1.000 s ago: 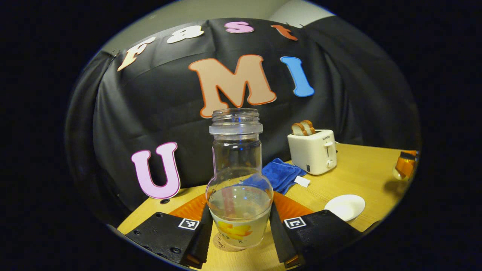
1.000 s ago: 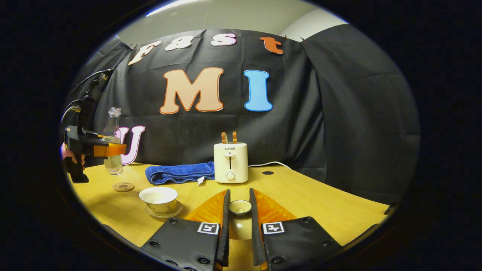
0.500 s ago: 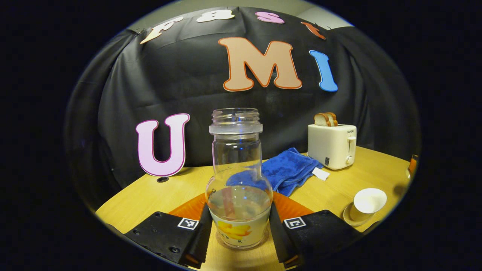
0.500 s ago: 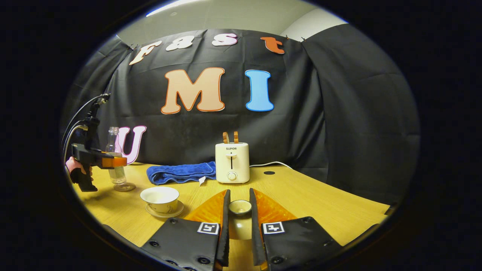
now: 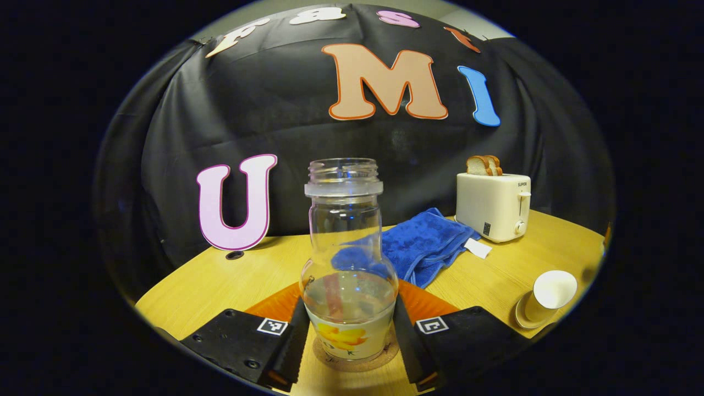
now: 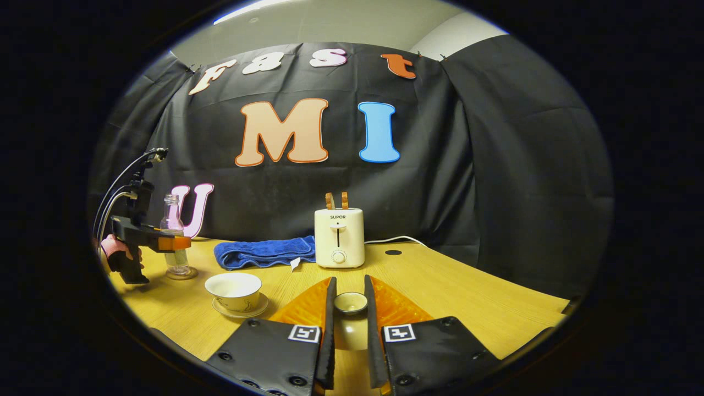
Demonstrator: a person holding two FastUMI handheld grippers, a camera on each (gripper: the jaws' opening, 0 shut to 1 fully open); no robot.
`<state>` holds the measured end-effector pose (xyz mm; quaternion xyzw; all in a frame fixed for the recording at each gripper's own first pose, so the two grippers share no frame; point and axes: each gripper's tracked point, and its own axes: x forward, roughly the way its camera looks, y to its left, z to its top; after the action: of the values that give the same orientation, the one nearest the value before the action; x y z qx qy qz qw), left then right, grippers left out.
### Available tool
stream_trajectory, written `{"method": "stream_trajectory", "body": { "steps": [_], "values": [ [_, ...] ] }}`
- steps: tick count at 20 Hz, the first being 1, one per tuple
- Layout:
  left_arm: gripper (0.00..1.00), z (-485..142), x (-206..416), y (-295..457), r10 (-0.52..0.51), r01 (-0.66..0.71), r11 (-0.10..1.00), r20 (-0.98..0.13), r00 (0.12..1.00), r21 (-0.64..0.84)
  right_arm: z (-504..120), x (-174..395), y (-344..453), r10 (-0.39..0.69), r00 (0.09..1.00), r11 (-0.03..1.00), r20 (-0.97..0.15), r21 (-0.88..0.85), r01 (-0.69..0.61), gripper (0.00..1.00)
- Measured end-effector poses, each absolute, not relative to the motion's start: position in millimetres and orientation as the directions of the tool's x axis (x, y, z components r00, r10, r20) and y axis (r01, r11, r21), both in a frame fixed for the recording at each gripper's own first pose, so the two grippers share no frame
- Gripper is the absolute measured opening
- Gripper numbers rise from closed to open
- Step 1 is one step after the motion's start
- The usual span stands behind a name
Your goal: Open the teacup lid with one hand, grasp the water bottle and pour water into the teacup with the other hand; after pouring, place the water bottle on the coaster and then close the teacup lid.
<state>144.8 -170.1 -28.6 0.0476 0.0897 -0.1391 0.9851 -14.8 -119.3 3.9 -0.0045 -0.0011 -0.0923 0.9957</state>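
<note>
- Two fingers of the left gripper (image 5: 348, 335) press on opposite sides of the water bottle (image 5: 346, 264), low on its round belly; the bottle stands upright between them, uncapped and partly filled.
- Beneath the bottle's base, between the fingertips, lies the round coaster (image 5: 355, 360), and the bottle appears to rest on it, though contact is hard to confirm.
- Ahead and to the right of the left fingers sits the teacup (image 5: 550, 294) on its saucer, uncovered.
- Both fingers of the right gripper (image 6: 350, 316) pinch the teacup lid (image 6: 350, 302) between their tips, knob facing forward, held above the table (image 6: 467, 297).
- Left of the right fingers, just beside them, stands the teacup (image 6: 233, 290); farther left the other gripper (image 6: 165, 243) holds the bottle (image 6: 175, 236).
- Straight beyond the right fingertips stands a toaster (image 6: 339, 237), a blue towel (image 6: 264, 252) to its left.
</note>
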Motion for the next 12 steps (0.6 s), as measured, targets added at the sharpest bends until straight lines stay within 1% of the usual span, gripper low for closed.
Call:
{"method": "stream_trajectory", "body": {
  "steps": [10,11,12],
  "values": [
    [0.74,-30.6,143.1,-169.8,-0.273,0.286,0.957,-0.192,0.943,0.047,4.8,-15.1,-119.7,-0.184,0.983,0.983,0.004,-0.009,0.184,0.28],
    [0.75,-31.0,143.6,-168.2,-0.269,0.283,0.958,-0.191,0.944,0.048,5.2,-15.8,-119.5,-0.184,0.983,0.983,0.003,-0.009,0.184,0.28],
    [0.81,-30.7,143.3,-167.7,-0.270,0.284,0.958,-0.191,0.944,0.046,5.0,-14.9,-119.3,-0.184,0.983,0.983,0.004,-0.009,0.184,0.27]
  ]
}}
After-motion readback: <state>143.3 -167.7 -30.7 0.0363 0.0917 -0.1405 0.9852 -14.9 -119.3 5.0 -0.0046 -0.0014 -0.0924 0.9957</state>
